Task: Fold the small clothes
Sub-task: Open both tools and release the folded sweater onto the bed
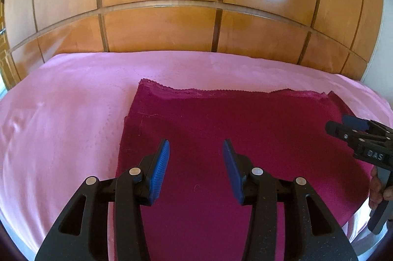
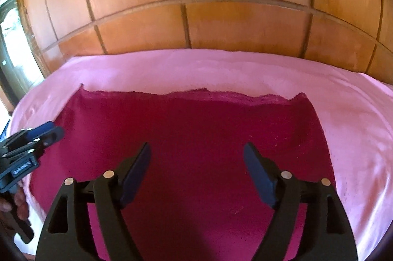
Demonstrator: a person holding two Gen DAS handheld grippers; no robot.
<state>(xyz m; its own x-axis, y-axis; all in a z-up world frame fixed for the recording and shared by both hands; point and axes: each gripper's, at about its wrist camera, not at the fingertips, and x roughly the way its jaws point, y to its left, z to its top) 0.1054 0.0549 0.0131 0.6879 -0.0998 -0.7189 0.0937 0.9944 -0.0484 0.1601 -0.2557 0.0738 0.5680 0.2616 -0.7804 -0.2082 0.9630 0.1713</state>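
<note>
Left wrist view: the magenta garment (image 1: pixel 221 138) is lying flat on the pink bed (image 1: pixel 61 113) beneath both released hand-held grippers, left (image 1: pixel 195 162) and right (image 2: pixel 196 167), touching neither.

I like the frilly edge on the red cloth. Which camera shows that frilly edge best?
The left wrist view: the lace edge of the dark red garment looks sharp, its scallops clear near the far left corner. The right wrist view shows that edge across its whole width, but blurred.
</note>
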